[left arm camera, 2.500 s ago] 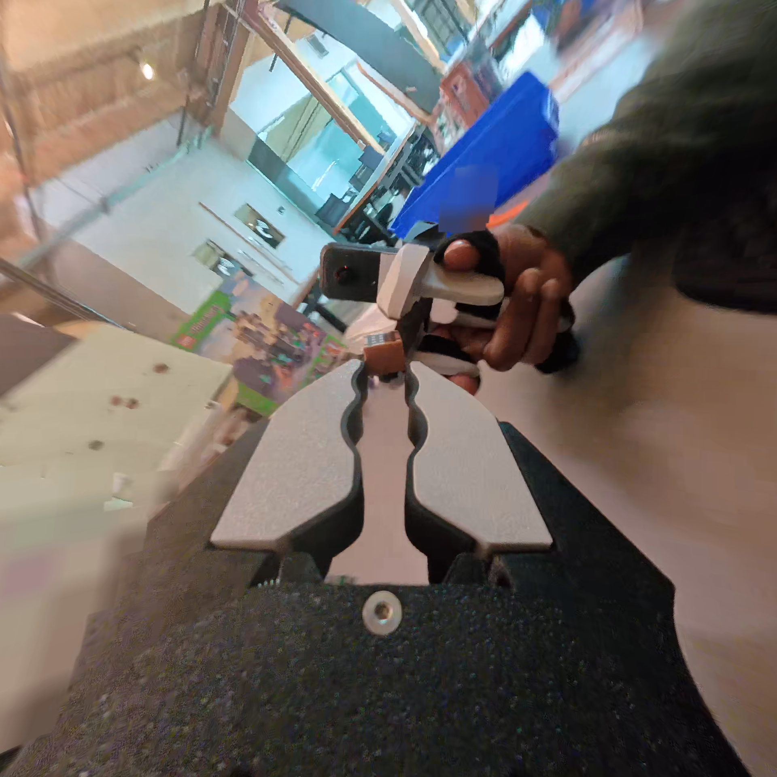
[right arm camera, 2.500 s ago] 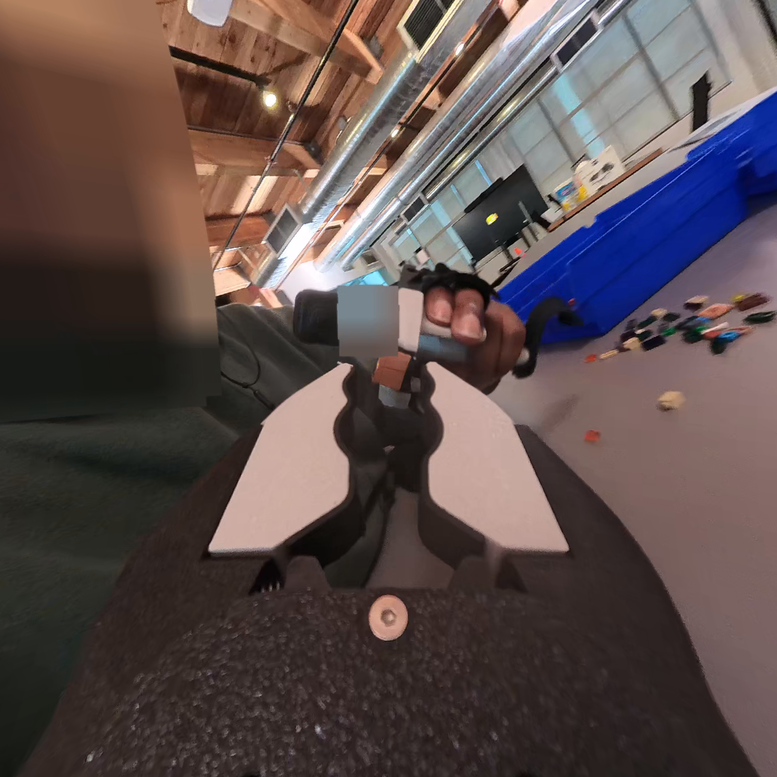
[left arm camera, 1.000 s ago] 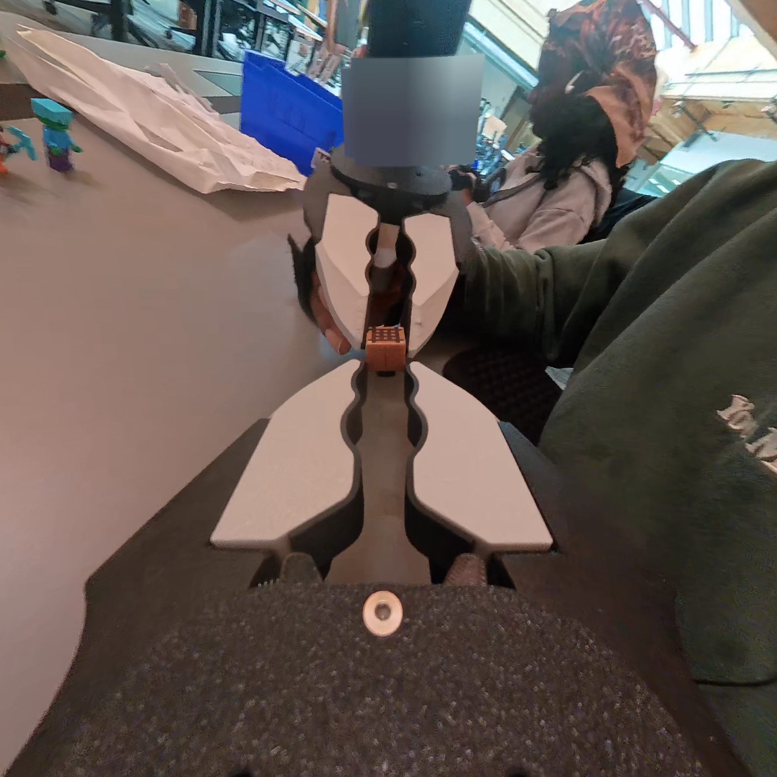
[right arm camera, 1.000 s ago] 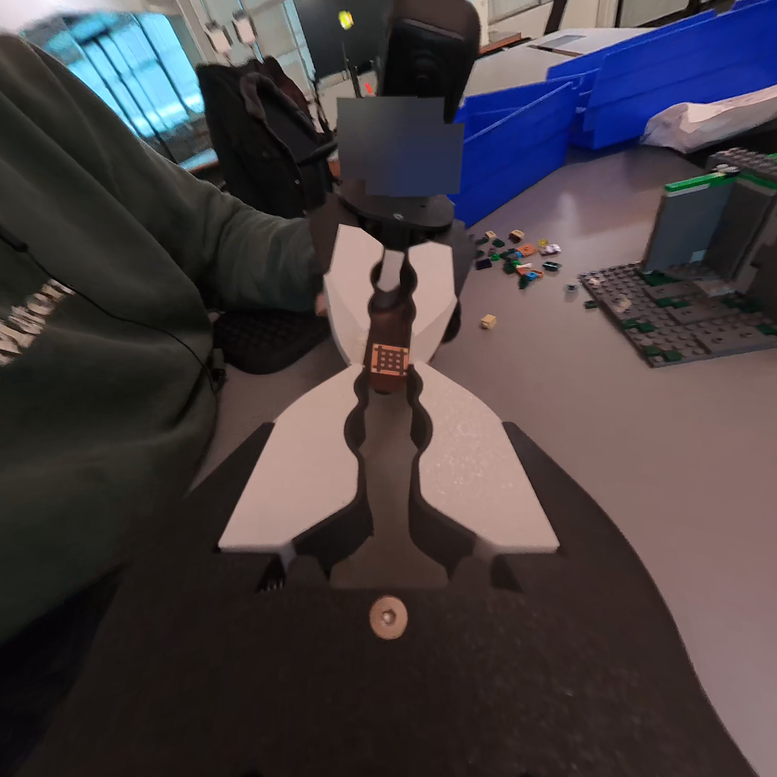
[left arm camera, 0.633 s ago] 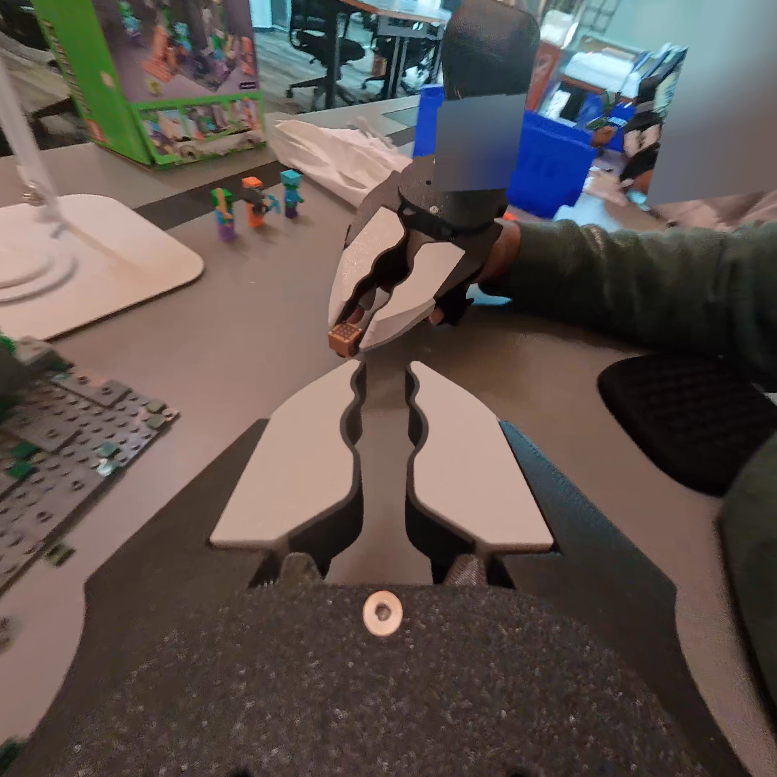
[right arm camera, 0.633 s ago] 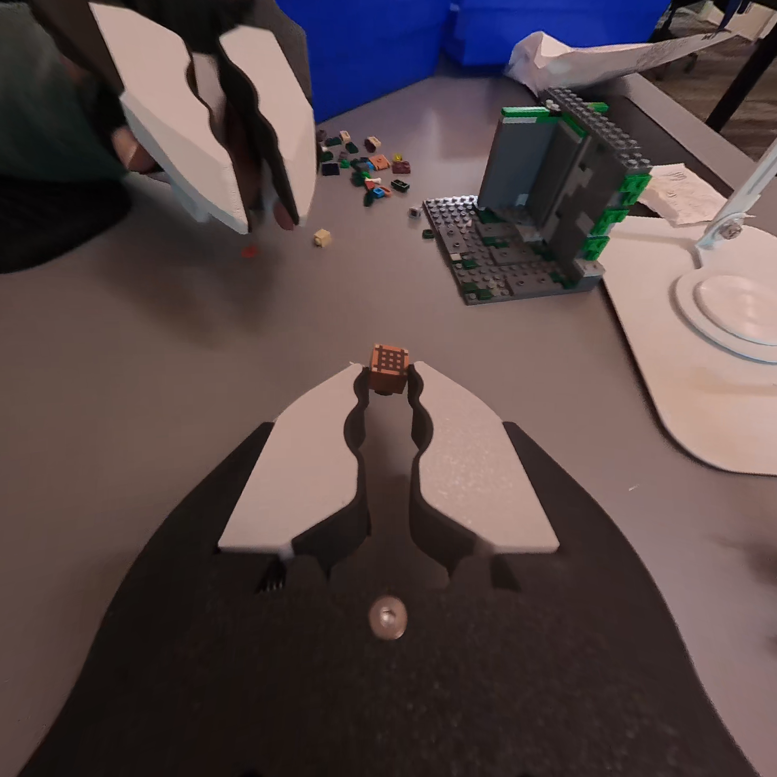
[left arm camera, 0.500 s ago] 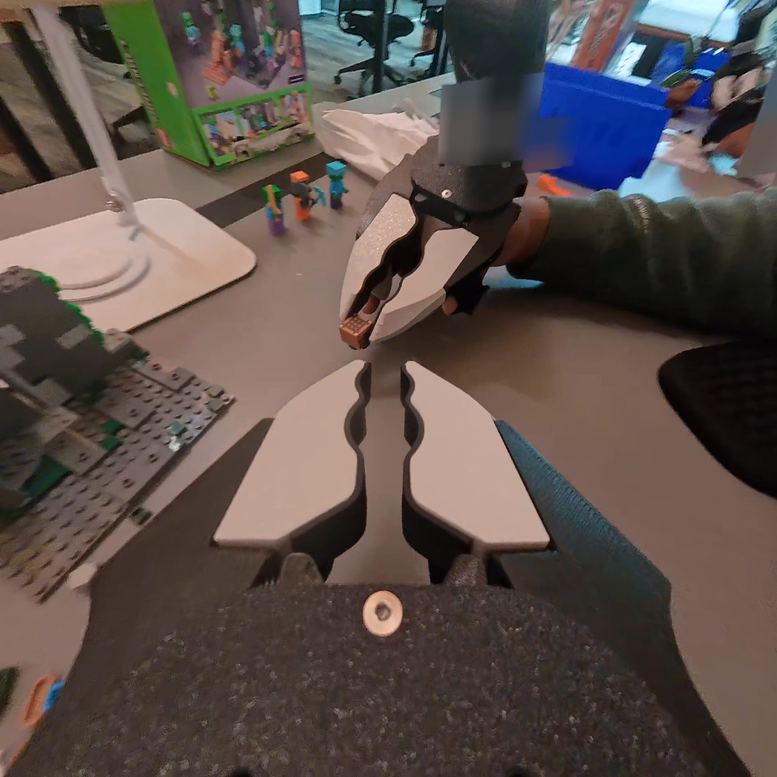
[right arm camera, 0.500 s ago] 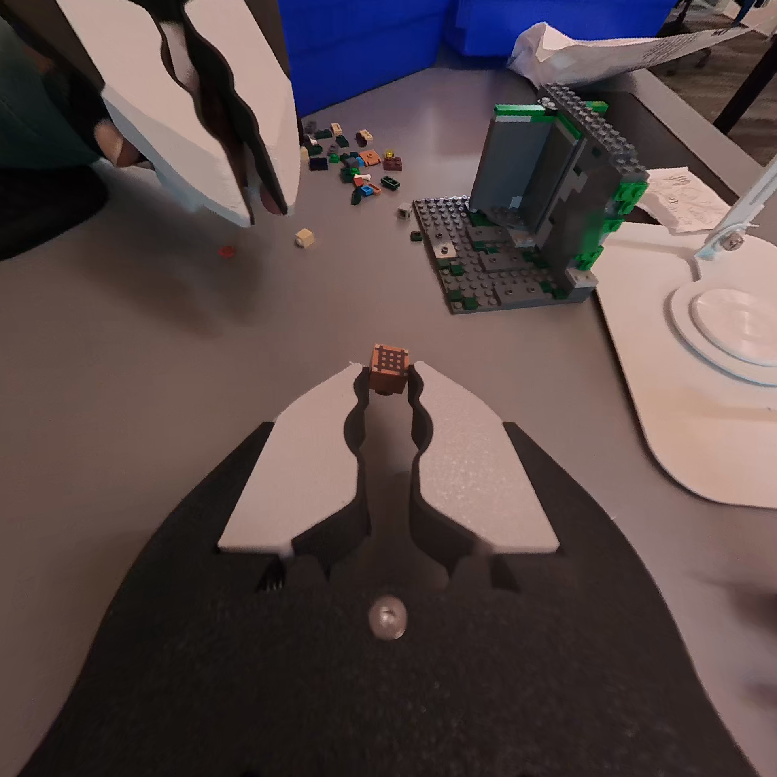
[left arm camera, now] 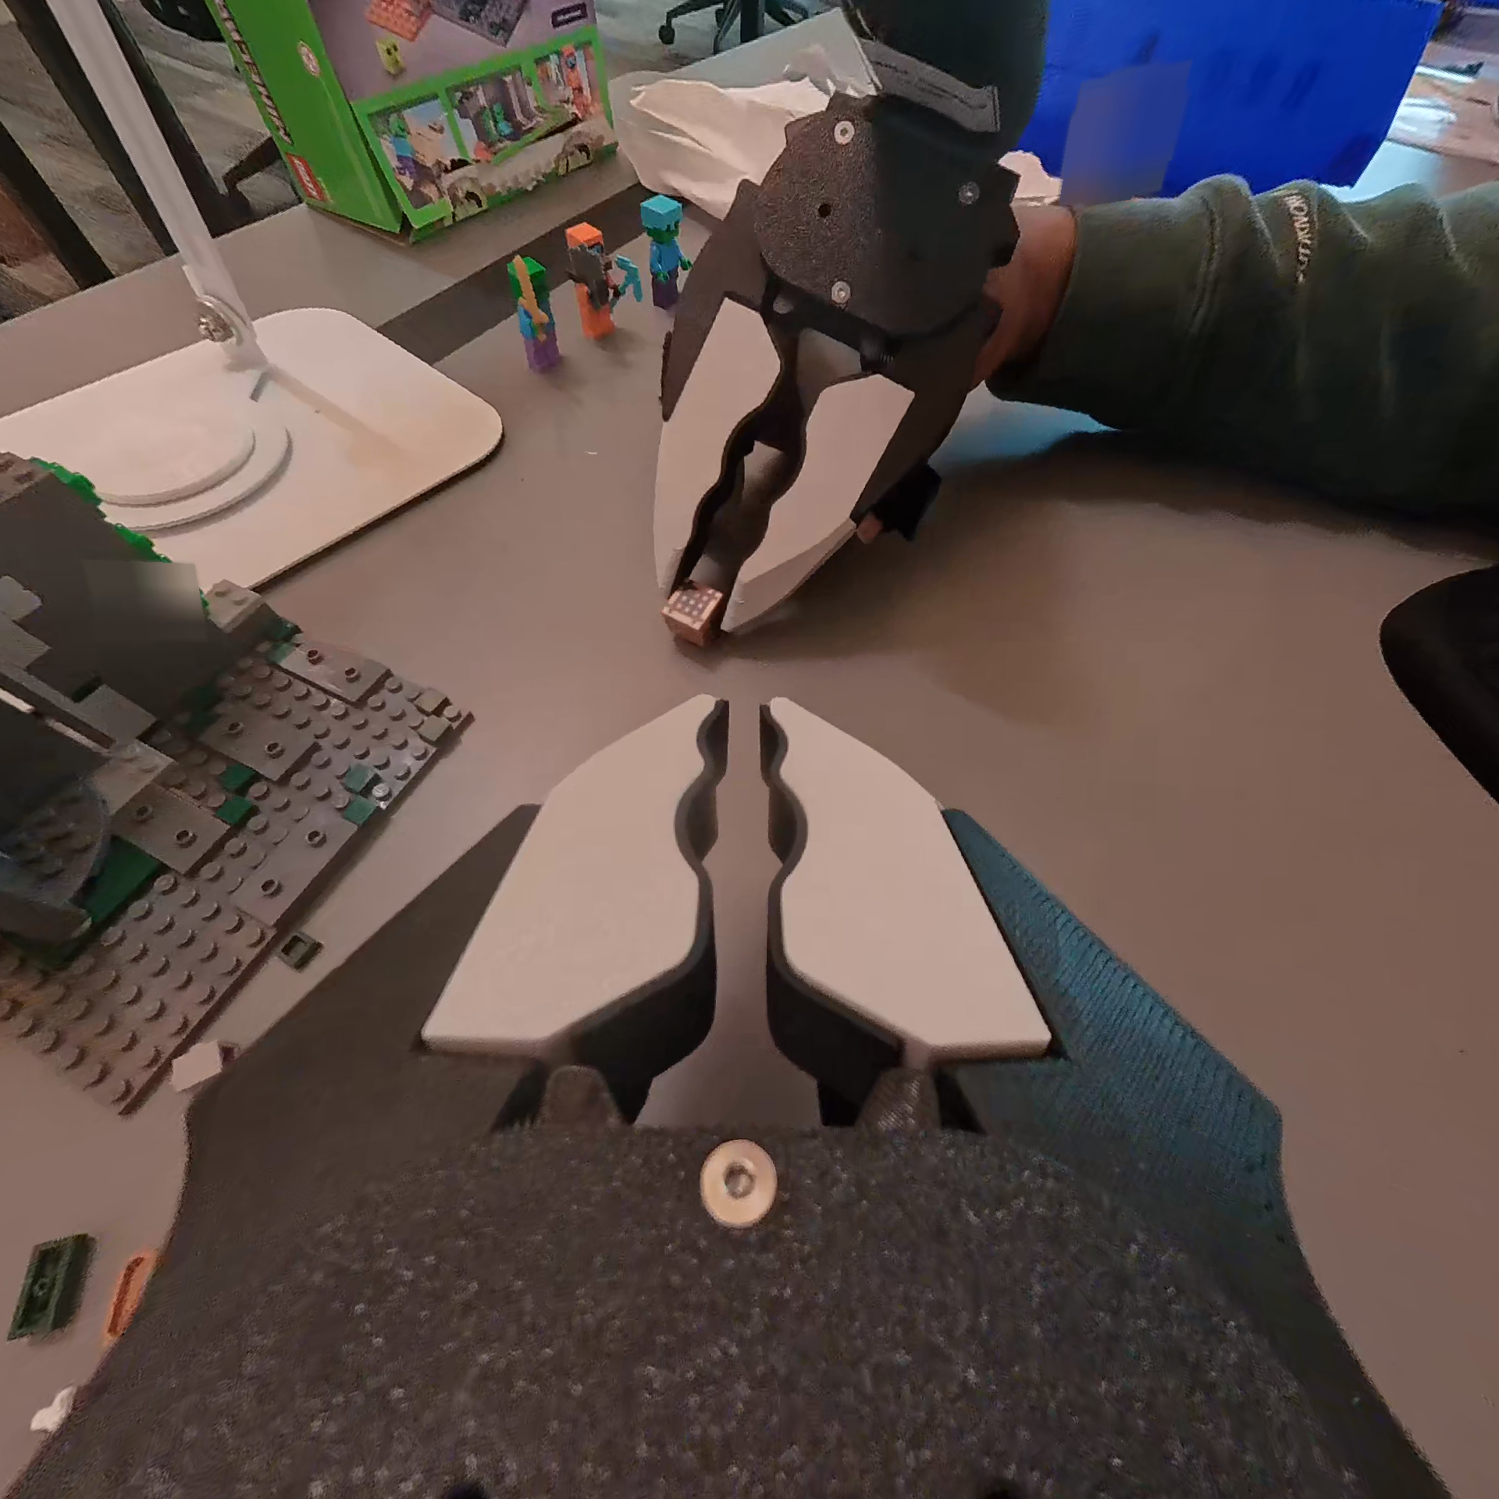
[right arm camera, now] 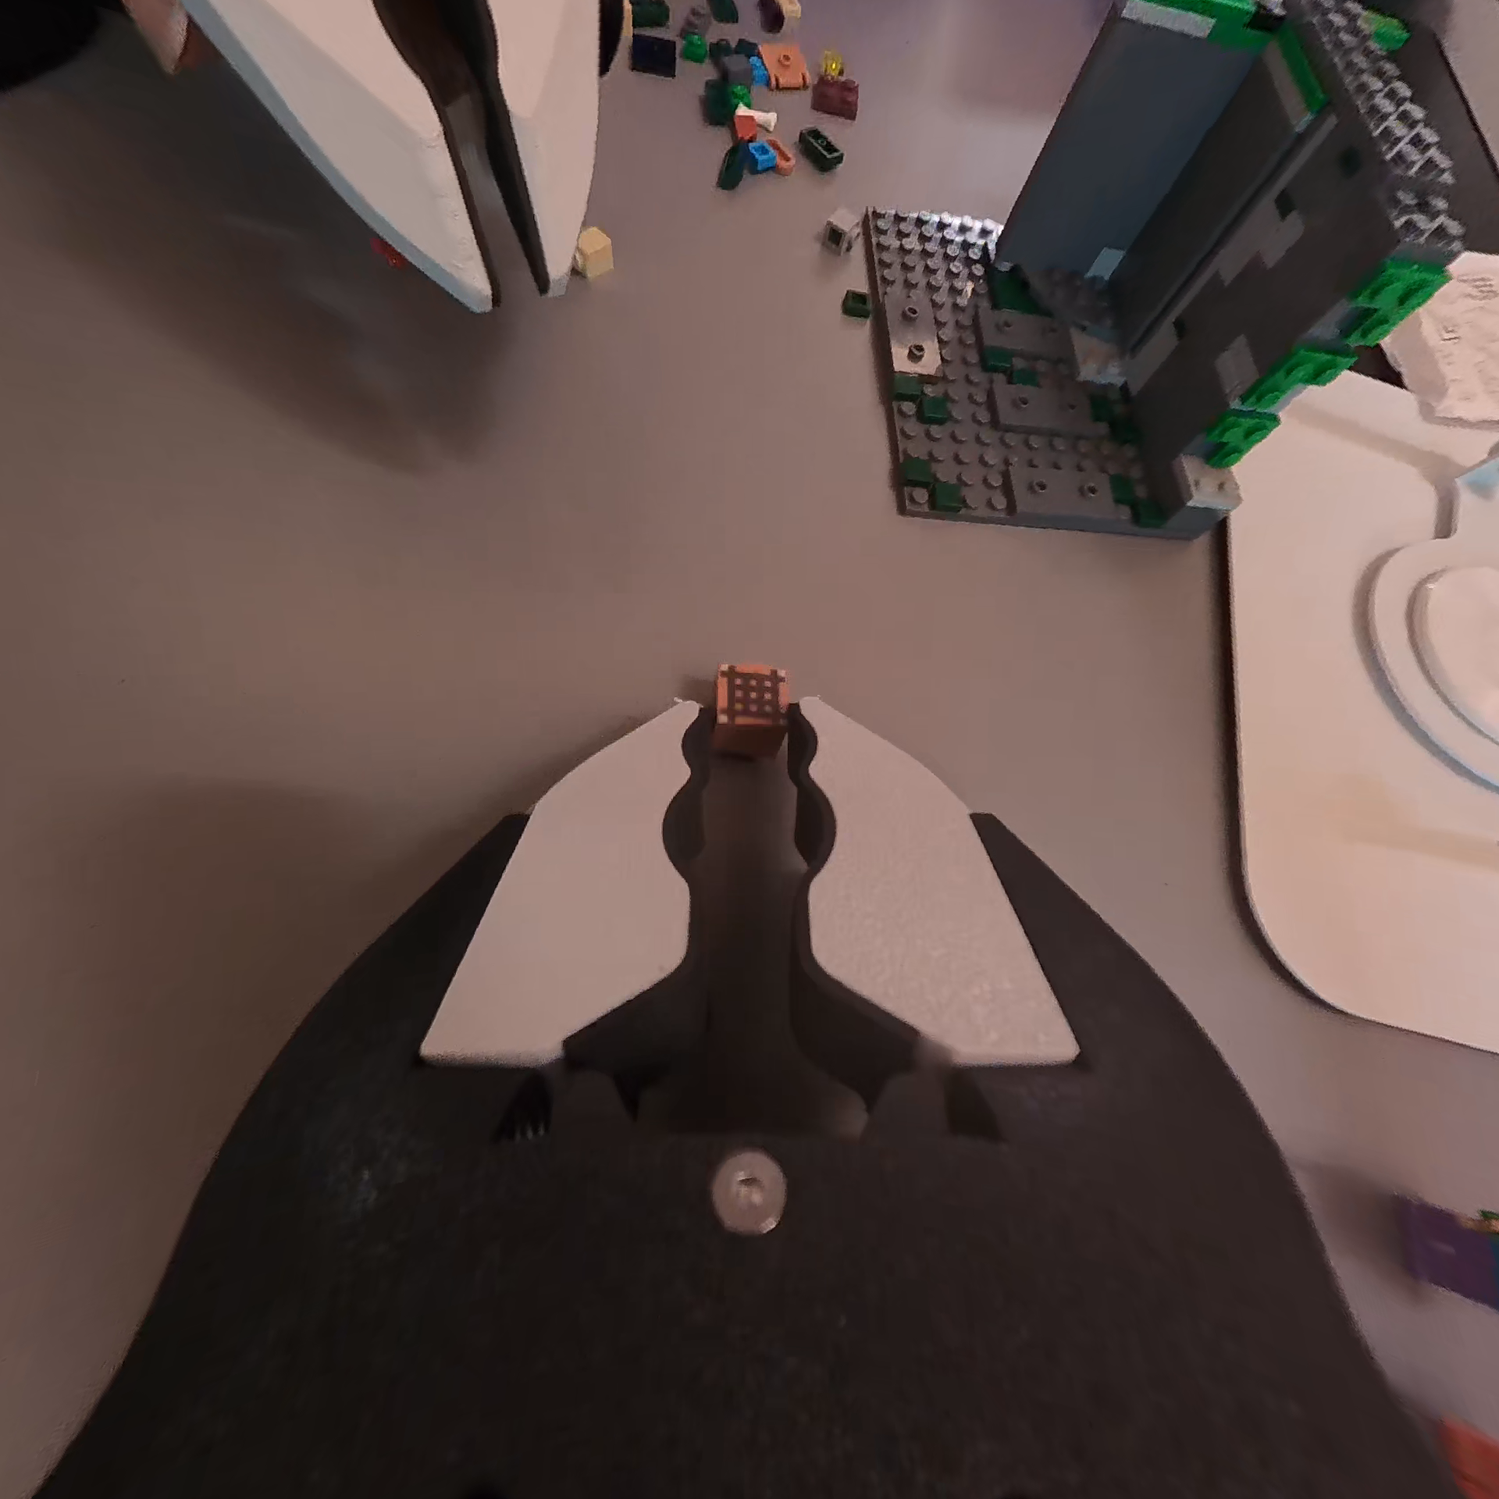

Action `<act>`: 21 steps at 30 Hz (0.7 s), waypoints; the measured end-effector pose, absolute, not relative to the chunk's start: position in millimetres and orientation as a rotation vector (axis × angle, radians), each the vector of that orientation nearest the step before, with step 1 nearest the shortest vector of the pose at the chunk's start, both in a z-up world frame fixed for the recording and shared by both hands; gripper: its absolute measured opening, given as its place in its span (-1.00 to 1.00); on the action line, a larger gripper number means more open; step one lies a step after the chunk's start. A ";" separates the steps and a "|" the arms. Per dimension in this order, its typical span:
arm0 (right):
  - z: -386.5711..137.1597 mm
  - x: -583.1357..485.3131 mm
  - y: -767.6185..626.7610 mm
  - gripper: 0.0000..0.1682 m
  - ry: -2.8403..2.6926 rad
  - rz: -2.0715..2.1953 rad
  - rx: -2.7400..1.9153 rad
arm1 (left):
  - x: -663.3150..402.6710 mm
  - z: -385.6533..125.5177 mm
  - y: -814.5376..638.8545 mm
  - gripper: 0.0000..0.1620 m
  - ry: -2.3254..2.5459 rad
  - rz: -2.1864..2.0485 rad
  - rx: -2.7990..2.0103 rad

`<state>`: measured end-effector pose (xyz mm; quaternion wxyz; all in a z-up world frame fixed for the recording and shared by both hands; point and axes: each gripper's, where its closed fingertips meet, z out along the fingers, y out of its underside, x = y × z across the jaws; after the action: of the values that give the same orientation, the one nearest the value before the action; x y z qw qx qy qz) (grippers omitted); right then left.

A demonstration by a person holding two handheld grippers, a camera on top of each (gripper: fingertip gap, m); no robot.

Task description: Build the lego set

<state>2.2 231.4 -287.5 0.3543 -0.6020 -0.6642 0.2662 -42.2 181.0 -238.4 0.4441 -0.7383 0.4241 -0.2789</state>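
A small orange-brown cube with a dark grid face [right arm camera: 750, 714] sits between the tips of my right gripper [right arm camera: 750, 704], which is shut on it. In the left wrist view the right gripper [left arm camera: 704, 604] points down and the cube [left arm camera: 692, 615] is at the grey table top. My left gripper [left arm camera: 742, 706] is empty, its fingers nearly together, just short of the cube; it also shows in the right wrist view [right arm camera: 519, 296]. The grey studded baseplate [right arm camera: 957, 405] with a grey and green tower [right arm camera: 1217, 203] stands to the right; it shows at the left in the left wrist view [left arm camera: 203, 811].
Several loose small pieces [right arm camera: 762, 105] and a tan brick [right arm camera: 592, 251] lie beyond the left gripper. A white lamp base [left arm camera: 243, 422] stands behind the build. Three minifigures [left arm camera: 600, 284], a green box [left arm camera: 422, 105], white paper [left arm camera: 730, 122] and a blue bin [left arm camera: 1217, 81] are at the back. Spacing between my two grippers at the tips: around 9 centimetres.
The left gripper let go of the cube and drew back. The right gripper has carried the cube down to the table, closer to the build.
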 end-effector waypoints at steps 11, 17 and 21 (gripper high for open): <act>-266.9 7.8 232.1 -0.66 -1.596 0.750 -1.566 | -59.1 -227.9 193.0 -0.91 1.005 -0.643 -1.813; -213.5 13.4 213.4 -0.66 -1.273 0.900 -1.537 | -76.5 -205.3 179.0 -0.90 1.114 -0.594 -1.724; -208.4 22.4 187.0 -0.73 -1.161 0.927 -1.562 | -97.6 -227.4 155.3 -0.87 1.281 -0.503 -1.811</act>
<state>22.4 187.0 -208.4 0.4730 -0.6384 -0.4746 0.3788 -97.6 155.3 -227.4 0.4200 -0.7225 0.5111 -0.2006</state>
